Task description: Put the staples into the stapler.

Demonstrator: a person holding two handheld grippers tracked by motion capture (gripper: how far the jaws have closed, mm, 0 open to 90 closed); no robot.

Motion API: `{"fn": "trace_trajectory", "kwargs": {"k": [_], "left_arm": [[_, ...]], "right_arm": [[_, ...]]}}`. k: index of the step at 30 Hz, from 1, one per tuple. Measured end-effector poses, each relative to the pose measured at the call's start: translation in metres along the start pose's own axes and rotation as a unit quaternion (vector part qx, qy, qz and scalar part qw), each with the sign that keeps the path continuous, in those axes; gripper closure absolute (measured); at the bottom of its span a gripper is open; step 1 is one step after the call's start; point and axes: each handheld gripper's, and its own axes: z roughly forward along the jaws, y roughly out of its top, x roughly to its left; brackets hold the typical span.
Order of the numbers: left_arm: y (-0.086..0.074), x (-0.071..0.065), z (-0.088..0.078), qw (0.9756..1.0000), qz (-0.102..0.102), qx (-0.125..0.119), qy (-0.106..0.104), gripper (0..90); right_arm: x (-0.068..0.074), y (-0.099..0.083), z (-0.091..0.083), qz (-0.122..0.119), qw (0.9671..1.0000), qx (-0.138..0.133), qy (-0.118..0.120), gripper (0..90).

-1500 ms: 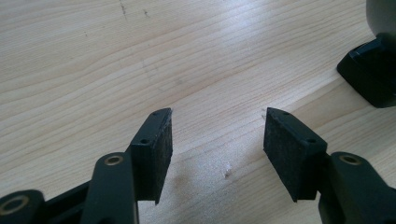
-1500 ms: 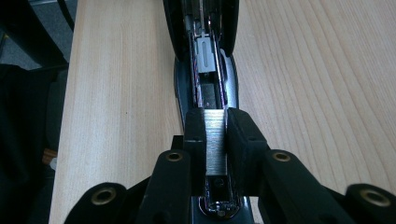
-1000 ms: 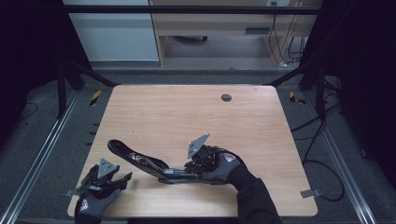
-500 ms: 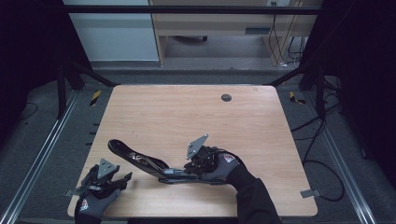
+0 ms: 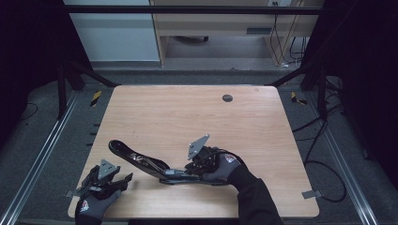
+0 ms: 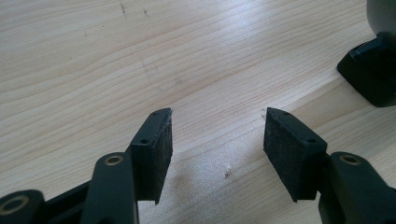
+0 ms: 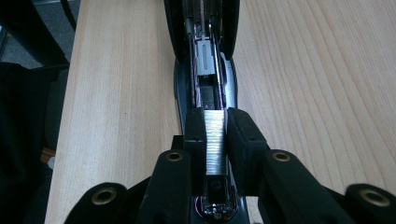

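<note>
Pinching a strip of staples [image 7: 215,140] w/ our right gripper [image 7: 215,135] over the opened stapler [image 5: 141,161]
Left gripper [image 6: 217,149] jaws wide apart, holding nothing, low above the table [image 5: 178,117]

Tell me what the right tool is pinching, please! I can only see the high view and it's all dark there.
Observer: In the right gripper view, the right tool is shut on a silver strip of staples.
Operator: Where is the strip?
Observer: It sits right above the open stapler, lined up with its long metal channel.
Operator: Is the left tool holding anything?
Observer: No. In the left gripper view, the left tool is open, with only bare table between its pads.
</note>
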Motion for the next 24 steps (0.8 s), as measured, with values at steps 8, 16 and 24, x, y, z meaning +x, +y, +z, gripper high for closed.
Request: {"fn": "trace_trajectory", "kwargs": {"k": [8, 16, 24], "left_arm": [[-0.0001, 0.0000, 0.0002, 1.0000, 0.000, 0.000, 0.000, 42.2], [-0.0001, -0.0001, 0.0003, 1.0000, 0.000, 0.000, 0.000, 42.2], [0.0000, 0.0000, 0.0003, 1.0000, 0.001, 0.000, 0.001, 42.2]], "right_arm": [[-0.0004, -0.0006, -0.0004, -0.005, 1.0000, -0.003, -0.002, 78.6], [-0.0006, -0.0006, -0.0001, -0.006, 1.0000, -0.003, -0.002, 78.6], [-0.0003, -0.0005, 0.0001, -0.009, 1.0000, -0.003, 0.001, 78.6]]}}
